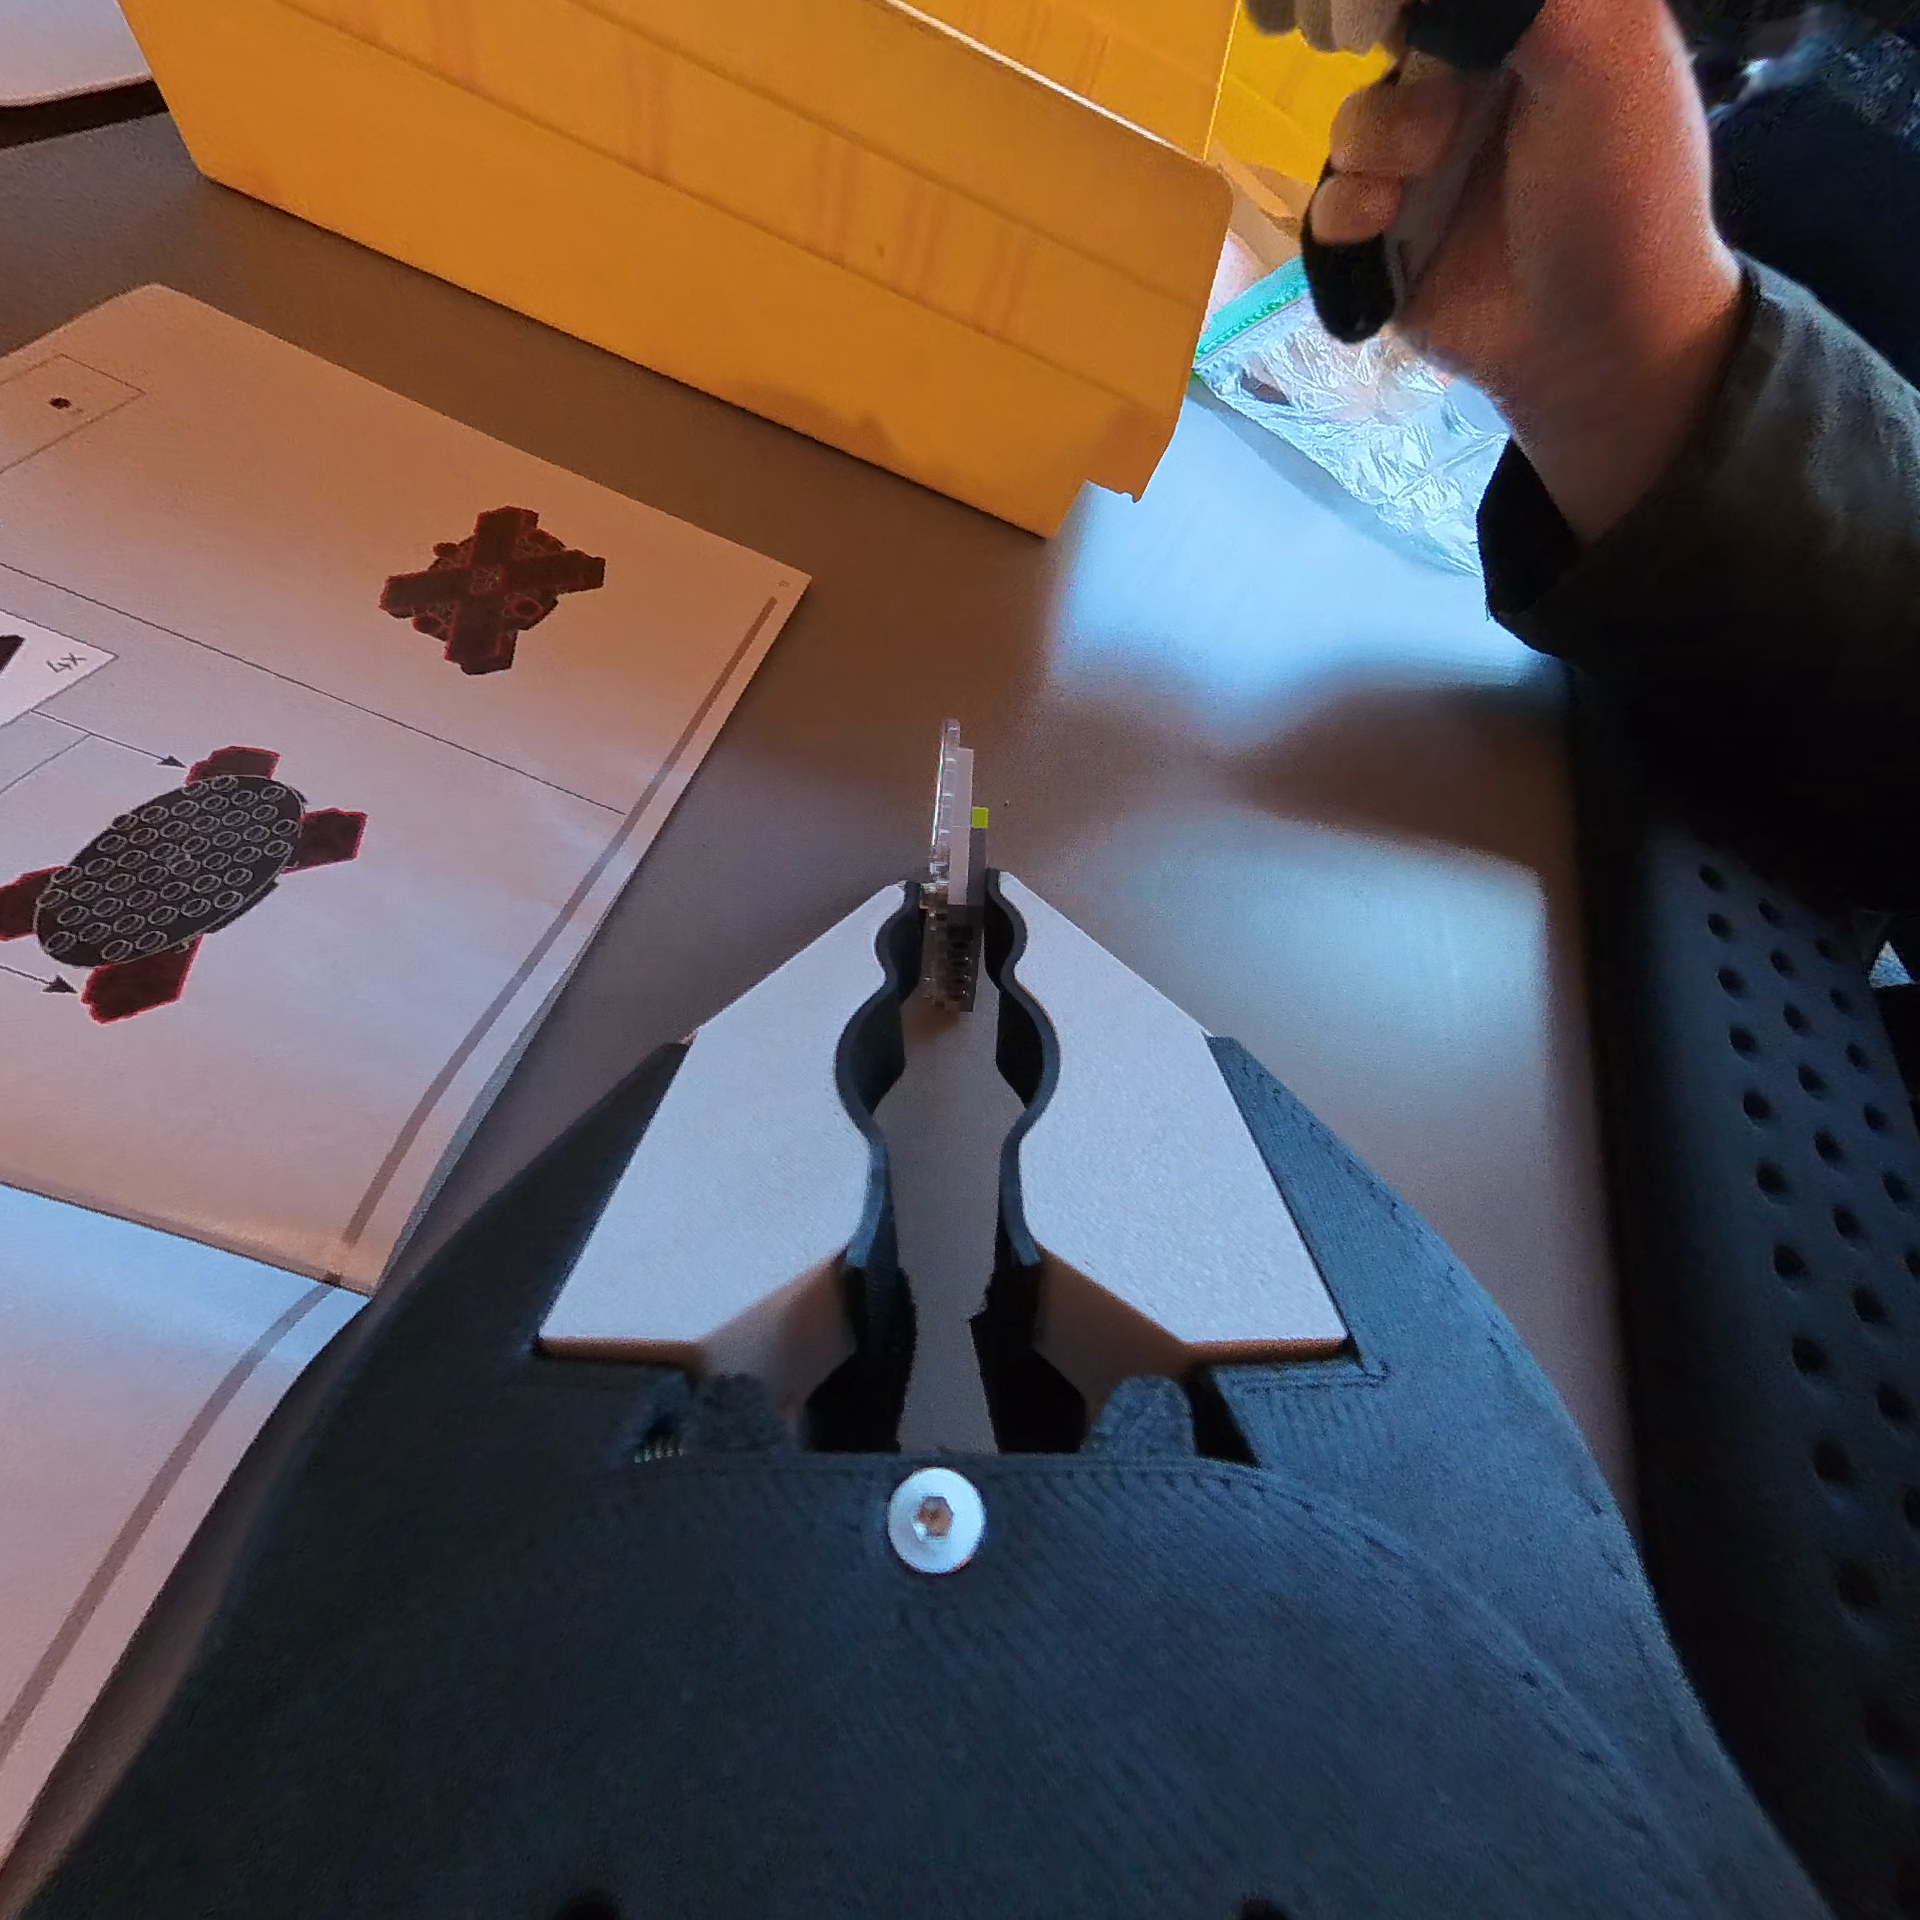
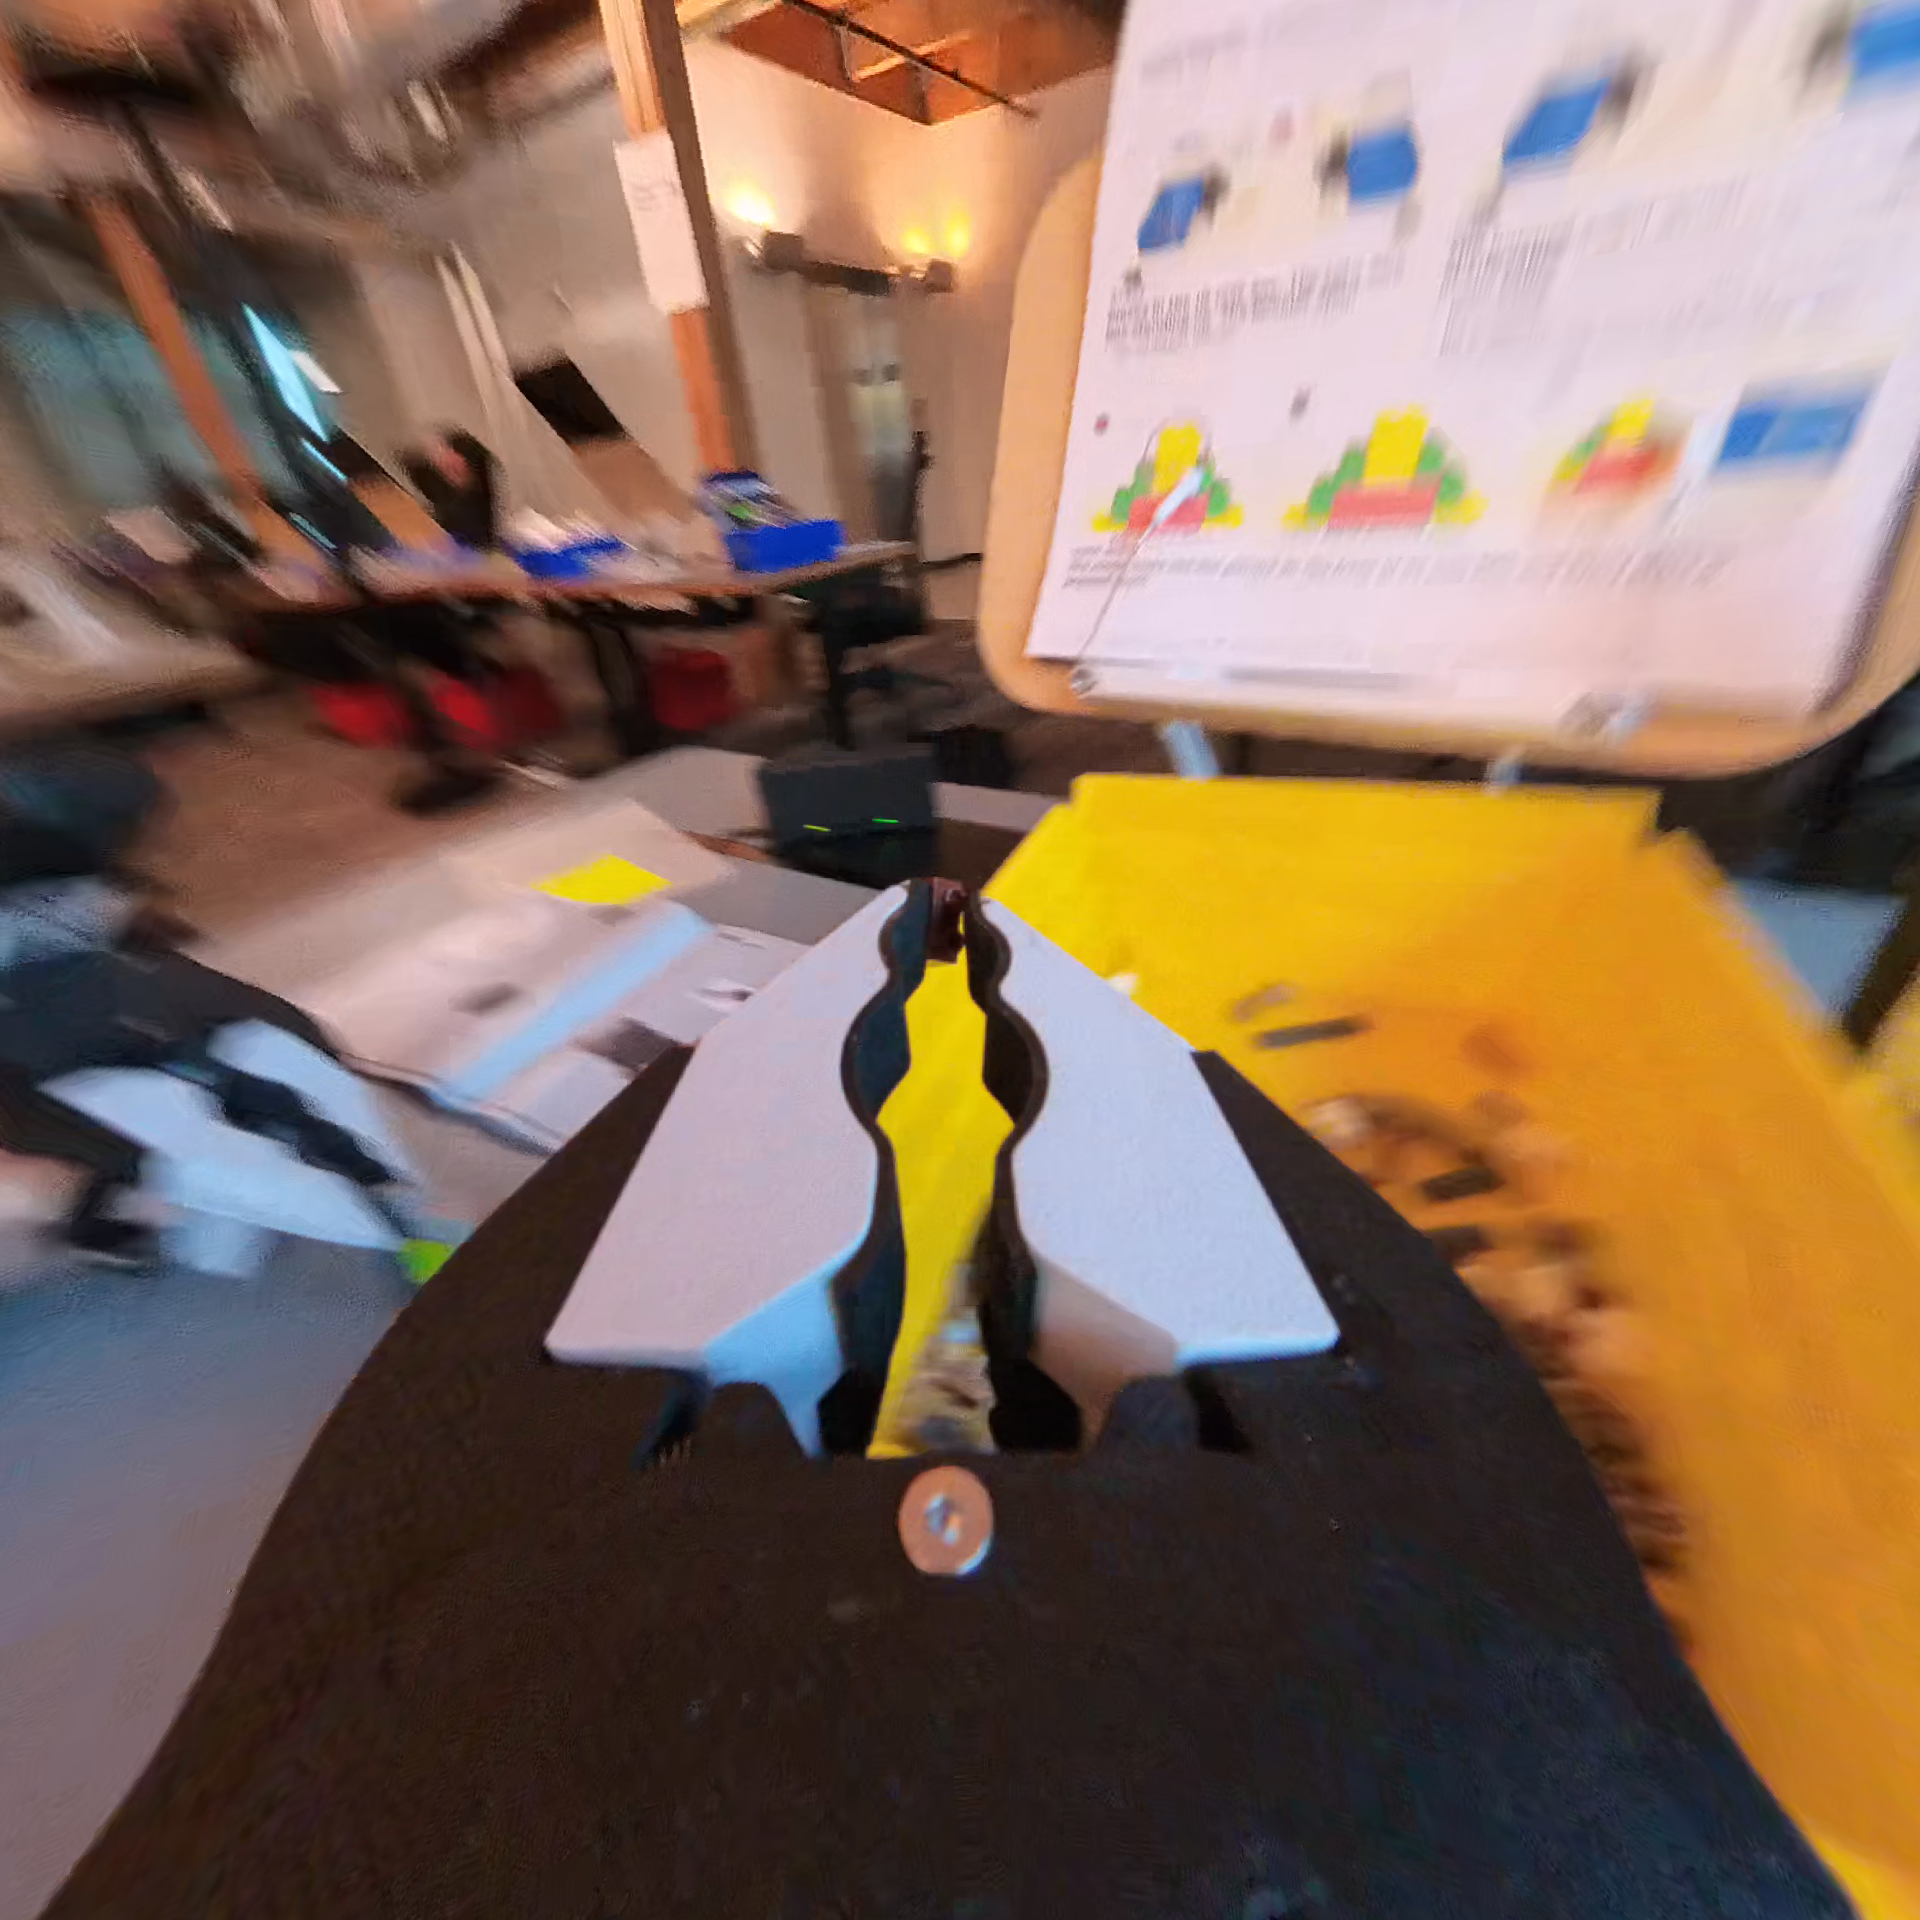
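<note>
Clear plastic, a round studded plate stacked edge-on with white and dark layers and a lime fleck, makes up the small brick assembly pinched at the very tips of the left gripper, just above the middle of the left wrist view. The jaws stand nearly closed on it, gripping only its lower dark part, while the upper part stands free above the grey table. That shallow hold looks like the weak point: a knock or a twist could lever the stack out, or split its thin layers apart.

In the right wrist view, the right gripper is likewise drawn narrow, with a small dark red piece caught between its tips near the frame's centre. The piece is tiny and the picture heavily smeared, so how firmly it sits cannot be told. The smear suggests fast motion, and a quick swing could shake so small a part loose, perhaps into the yellow bin filling the right side, where it would be lost among the scattered parts.

Around the left gripper, an open instruction booklet lies at left and the yellow bin crosses the top. At upper right, a hand in a dark sleeve is raised over the table, fingers curled around a dark handle, beside a crinkled clear bag. A tilted instruction board fills the right view's upper right.
</note>
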